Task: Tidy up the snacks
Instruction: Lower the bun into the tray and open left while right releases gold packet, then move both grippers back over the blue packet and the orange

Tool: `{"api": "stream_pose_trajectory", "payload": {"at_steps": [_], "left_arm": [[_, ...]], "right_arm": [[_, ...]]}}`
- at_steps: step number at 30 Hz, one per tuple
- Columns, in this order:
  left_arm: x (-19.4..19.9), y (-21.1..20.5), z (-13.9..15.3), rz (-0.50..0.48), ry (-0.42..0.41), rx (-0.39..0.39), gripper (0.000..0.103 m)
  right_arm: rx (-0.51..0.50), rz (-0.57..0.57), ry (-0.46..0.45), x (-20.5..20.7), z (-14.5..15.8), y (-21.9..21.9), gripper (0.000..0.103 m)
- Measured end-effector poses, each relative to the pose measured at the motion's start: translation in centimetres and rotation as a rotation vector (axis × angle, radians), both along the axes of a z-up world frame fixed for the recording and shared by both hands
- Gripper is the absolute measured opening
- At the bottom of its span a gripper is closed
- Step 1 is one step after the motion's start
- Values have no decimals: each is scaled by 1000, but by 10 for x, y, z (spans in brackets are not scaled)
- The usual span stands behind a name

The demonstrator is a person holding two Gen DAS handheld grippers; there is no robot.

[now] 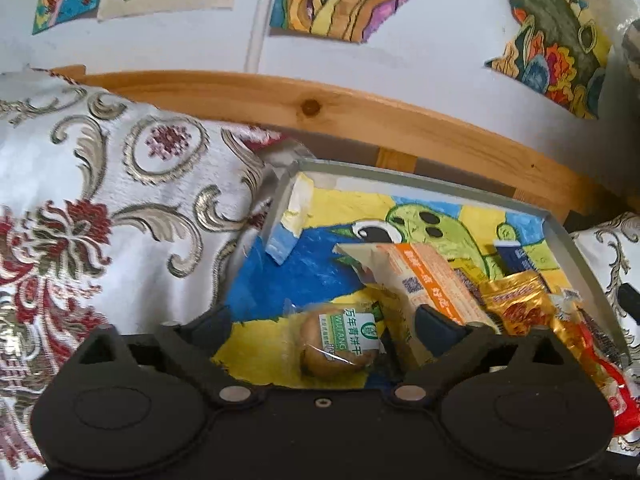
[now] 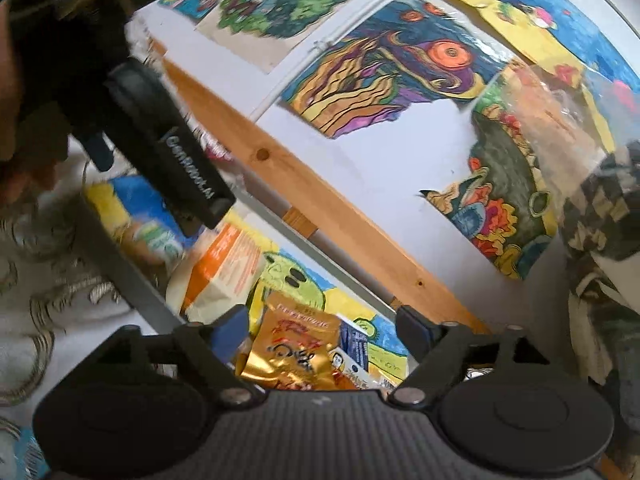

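Soft daylight; fisheye-warped edges; motion blur in right view

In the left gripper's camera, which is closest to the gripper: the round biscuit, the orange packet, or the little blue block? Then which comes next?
1. Round biscuit: right between the fingers of the left gripper.
2. Orange packet: just beyond, toward the right finger.
3. Little blue block: farthest, against the tray's back left corner.

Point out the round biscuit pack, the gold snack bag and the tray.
round biscuit pack (image 1: 338,346), left wrist view, on its green-and-white label.
gold snack bag (image 2: 296,352), right wrist view, on its printed front.
tray (image 1: 420,182), left wrist view, on its far grey rim.
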State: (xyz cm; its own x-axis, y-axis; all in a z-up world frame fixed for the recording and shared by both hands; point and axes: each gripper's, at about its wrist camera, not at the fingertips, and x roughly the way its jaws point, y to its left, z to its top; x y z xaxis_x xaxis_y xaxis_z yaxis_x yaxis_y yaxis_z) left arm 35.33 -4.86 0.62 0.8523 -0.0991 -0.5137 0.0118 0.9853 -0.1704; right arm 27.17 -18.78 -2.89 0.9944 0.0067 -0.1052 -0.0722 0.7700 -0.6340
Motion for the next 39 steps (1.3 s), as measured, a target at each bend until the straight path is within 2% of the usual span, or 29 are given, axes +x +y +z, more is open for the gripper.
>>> {"api": "stream_pose_trajectory", "payload": {"at_steps": [4,10,21,32,39], "left_arm": [[-16,2,10,1,-28,2,102],[-50,8,24,18,-68,3,102],[-123,26,41,26,-109,6,102],[-192,34,37,2,-112,23,102],[-229,30,25,-47,-103,65,102]], "right_arm": [[58,1,-8,-14,14,-4,94],[134,8,-28,-42,38,-10,100],[293,10,-6,-104,60,-25,103],[345,-11,62,-179,58,-43,103],[364,-9,169,-212,51,-54,103]]}}
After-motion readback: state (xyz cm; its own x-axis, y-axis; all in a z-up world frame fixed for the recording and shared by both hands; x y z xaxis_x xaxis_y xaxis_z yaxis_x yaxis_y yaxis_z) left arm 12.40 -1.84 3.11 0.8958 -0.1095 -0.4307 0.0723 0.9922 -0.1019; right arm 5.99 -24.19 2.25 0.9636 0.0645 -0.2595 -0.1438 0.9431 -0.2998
